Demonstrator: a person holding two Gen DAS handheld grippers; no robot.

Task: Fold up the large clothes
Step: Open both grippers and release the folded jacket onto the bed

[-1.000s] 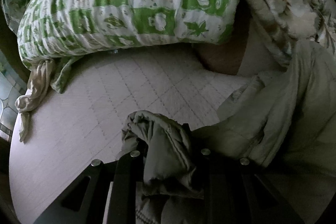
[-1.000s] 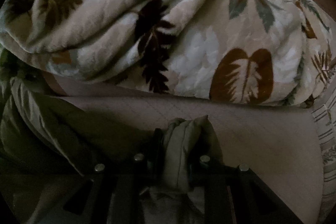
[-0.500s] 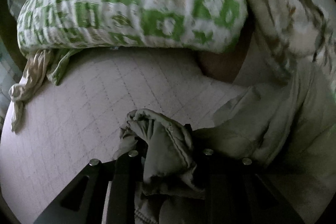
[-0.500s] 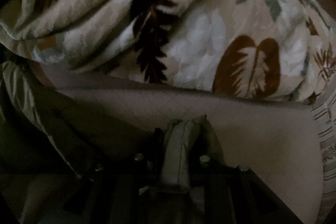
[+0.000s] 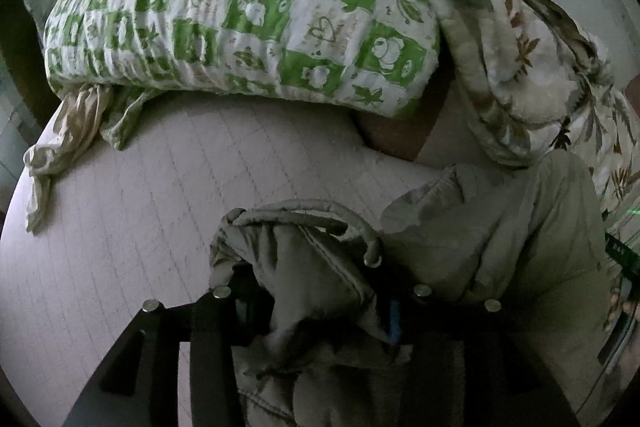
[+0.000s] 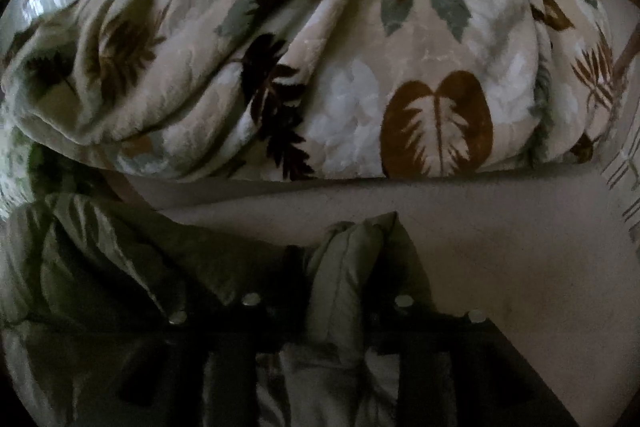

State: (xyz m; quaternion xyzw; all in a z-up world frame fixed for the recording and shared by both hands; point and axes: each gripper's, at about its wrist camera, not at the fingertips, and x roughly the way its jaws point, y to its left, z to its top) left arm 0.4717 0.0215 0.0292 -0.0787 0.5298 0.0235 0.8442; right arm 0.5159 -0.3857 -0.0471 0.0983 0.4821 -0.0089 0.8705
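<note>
A pale olive padded jacket lies bunched on the bed's light quilted sheet. In the left wrist view, a crumpled fold of it with a corded edge sits between the fingers of my left gripper. That gripper's jaws are opening and the fold sags loosely between them. In the right wrist view, another puffy fold of the jacket stands upright between the fingers of my right gripper. Its jaws are opening too, with a dark gap beside the fold. The fingertips themselves are mostly hidden by fabric and shadow.
A green-and-white checked pillow lies along the far side of the bed. A cream blanket with a leaf print is heaped beside it and close behind the jacket. A twisted beige cloth hangs at the bed's left edge.
Both grippers' fingers have spread apart around the jacket folds, which have puffed out and loosened. Both views have lifted and tilted a little.
</note>
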